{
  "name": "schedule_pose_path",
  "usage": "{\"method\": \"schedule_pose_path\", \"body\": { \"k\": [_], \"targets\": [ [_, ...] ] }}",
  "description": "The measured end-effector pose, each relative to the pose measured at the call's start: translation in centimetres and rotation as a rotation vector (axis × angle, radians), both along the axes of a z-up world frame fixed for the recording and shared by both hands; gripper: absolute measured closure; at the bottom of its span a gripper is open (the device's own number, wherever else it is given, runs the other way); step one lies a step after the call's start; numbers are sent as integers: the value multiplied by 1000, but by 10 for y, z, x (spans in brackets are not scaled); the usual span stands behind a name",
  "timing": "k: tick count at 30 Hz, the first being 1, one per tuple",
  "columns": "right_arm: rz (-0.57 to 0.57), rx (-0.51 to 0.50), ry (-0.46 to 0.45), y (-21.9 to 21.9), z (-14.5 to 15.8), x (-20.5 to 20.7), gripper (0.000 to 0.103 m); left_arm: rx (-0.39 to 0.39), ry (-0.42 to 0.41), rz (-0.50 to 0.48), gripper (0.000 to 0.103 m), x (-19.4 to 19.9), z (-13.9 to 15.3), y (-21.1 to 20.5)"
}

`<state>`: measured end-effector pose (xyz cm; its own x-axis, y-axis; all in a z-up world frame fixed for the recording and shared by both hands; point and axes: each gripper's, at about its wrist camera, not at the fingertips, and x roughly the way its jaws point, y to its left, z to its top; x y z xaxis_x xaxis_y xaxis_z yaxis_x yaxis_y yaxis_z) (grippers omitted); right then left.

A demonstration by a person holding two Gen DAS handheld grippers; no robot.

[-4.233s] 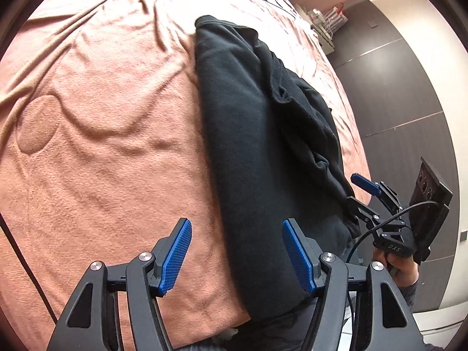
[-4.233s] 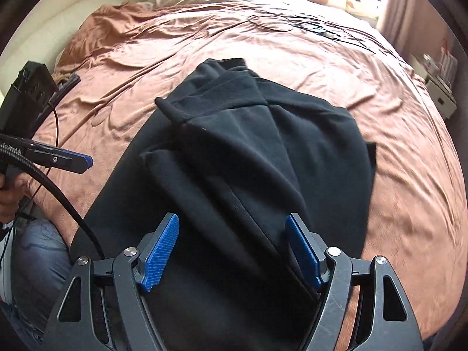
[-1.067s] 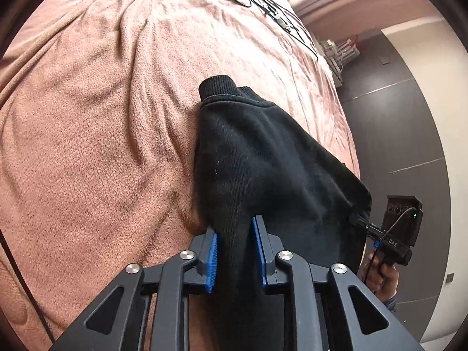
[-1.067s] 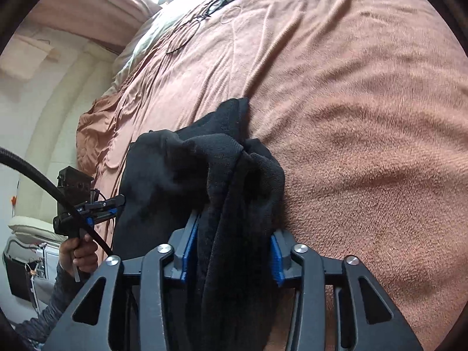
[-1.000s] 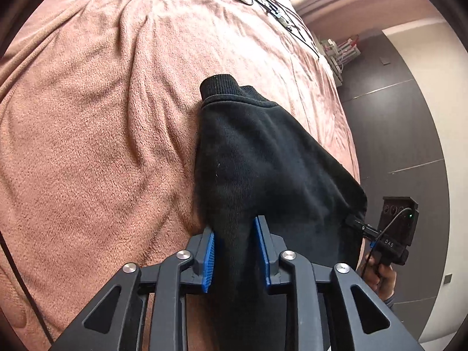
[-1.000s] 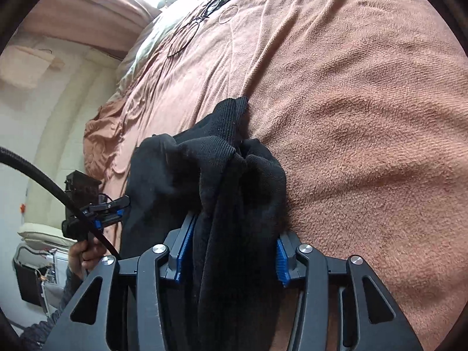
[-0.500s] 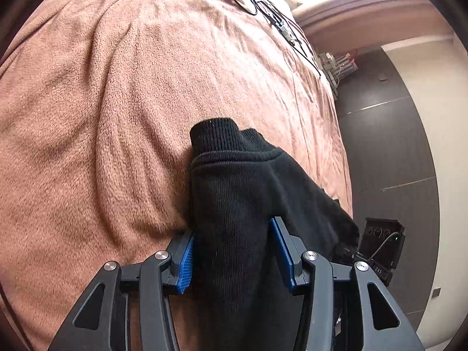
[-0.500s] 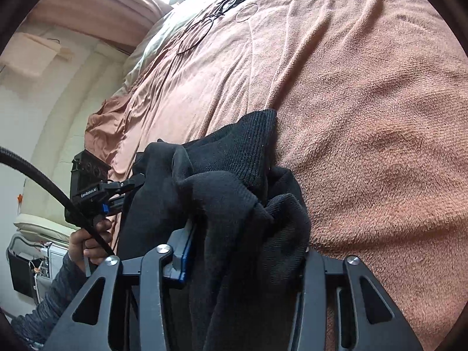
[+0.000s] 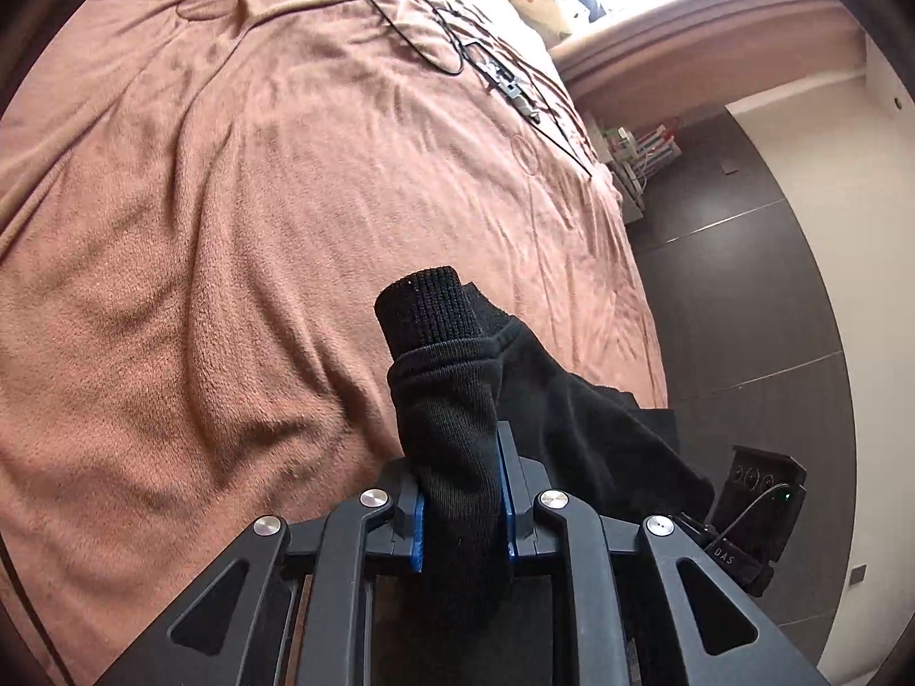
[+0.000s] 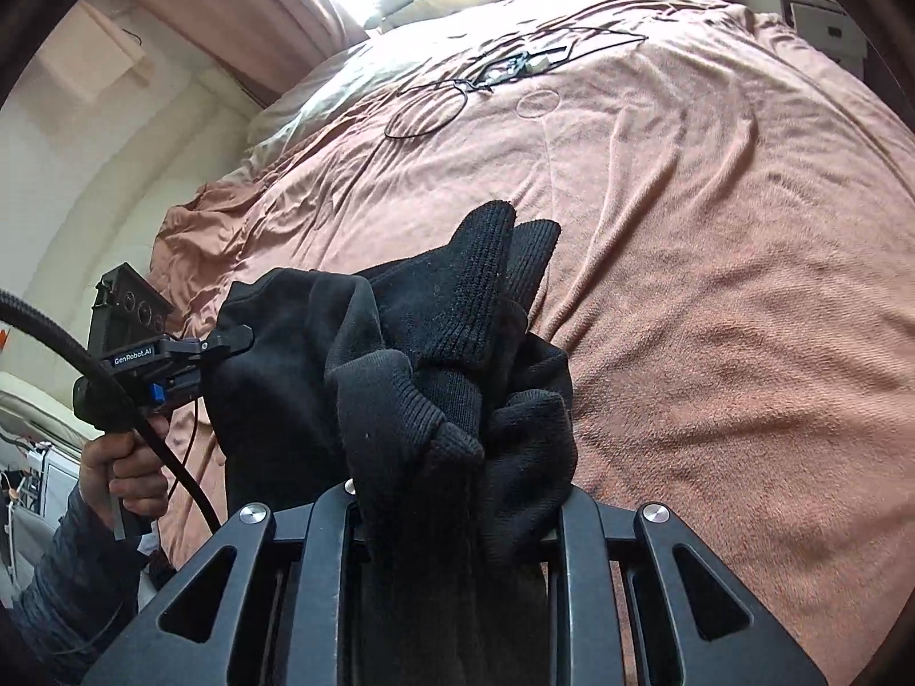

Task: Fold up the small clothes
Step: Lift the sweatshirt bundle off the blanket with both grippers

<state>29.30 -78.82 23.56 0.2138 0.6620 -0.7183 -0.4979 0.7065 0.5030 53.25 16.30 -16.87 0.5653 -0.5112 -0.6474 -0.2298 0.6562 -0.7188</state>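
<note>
Mid-fold, judging by the lie of things: black garment (image 9: 457, 417) bunched and raised off the pink blanket (image 9: 200, 228), pinched at two ends and slung between them over the near edge of the bed. Left gripper (image 9: 460, 506) clamped on a doubled thickness of knit, blue pads (image 9: 417, 526) pressed against both sides, jaws just closed further onto it, ribbed cuff poking up beyond the tips. Right gripper (image 10: 457, 520) likewise closed further onto a thick wad of the same cloth, pads hidden under the folds, ribbed hem standing up in front. Each tool narrowed to a tight squeeze rather than fully together, cloth filling the gap. Next, probably: carrying both held ends forward over the blanket and laying them down flat and level, keeping the bunched layers from slipping or twisting.
</note>
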Motion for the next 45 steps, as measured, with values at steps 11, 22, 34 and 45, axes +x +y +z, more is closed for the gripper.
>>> {"method": "schedule_pose_path", "body": {
  "k": [11, 22, 34, 45],
  "targets": [
    [-14, 29, -136, -54, 74, -88, 85, -1, -145, -19, 84, -53, 82, -15],
    [-23, 37, -241, -94, 133, -168, 86, 7, -253, -27, 84, -113, 144, -34],
    [-18, 41, -352, -120, 189, -234, 87, 27, -339, -26, 85, -168, 193, -48],
    [-56, 50, -435, -157, 224, -272, 87, 42, -449, -57, 85, -209, 255, -75]
  ]
}}
